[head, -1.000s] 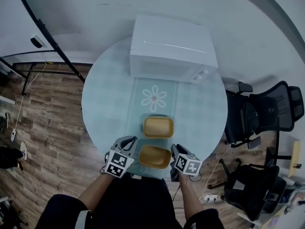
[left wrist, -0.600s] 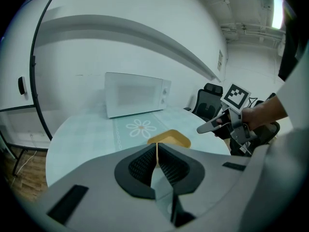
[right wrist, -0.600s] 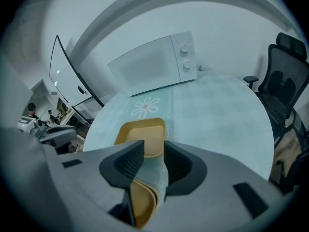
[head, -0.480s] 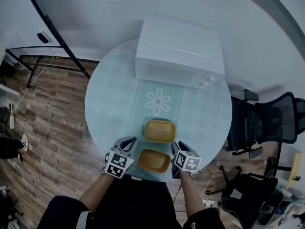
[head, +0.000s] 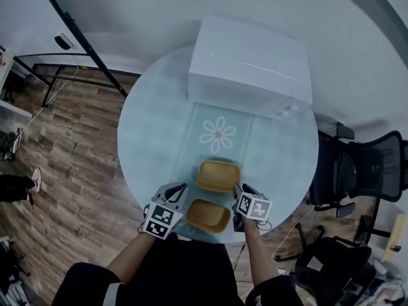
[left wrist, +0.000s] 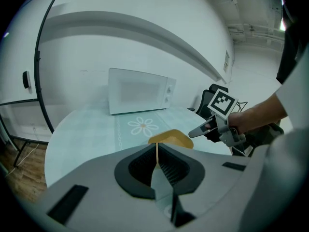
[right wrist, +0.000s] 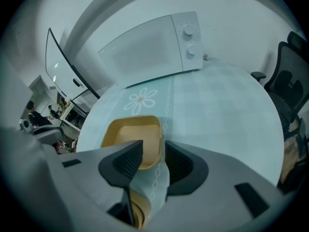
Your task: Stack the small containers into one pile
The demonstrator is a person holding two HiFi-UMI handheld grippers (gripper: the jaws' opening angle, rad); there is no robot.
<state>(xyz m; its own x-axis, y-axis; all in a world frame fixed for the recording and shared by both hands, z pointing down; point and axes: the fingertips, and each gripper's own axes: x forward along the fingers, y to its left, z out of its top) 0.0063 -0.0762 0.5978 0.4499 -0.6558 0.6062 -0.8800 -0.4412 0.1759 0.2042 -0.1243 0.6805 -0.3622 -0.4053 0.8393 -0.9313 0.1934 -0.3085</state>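
Two yellow containers lie on the round table (head: 153, 126). The near container (head: 208, 215) is at the table's front edge, and my left gripper (head: 182, 191) is shut on its left rim. In the left gripper view that rim is a thin yellow edge between the pads of the left gripper (left wrist: 157, 151), with the container's body (left wrist: 173, 138) beyond. The far container (head: 218, 176) sits just behind it. My right gripper (head: 239, 189) is at the far container's right front corner. Its jaws are opening and not pressing, with the far container's rim (right wrist: 145, 146) between them.
A white microwave (head: 252, 69) stands at the back of the table, behind a runner with a daisy print (head: 218, 134). Black office chairs (head: 373, 167) stand on the wood floor to the right. The right gripper (left wrist: 207, 127) also shows in the left gripper view.
My right gripper has moved forward from the near container's right side to the far container's corner. The left gripper stays at the near container.
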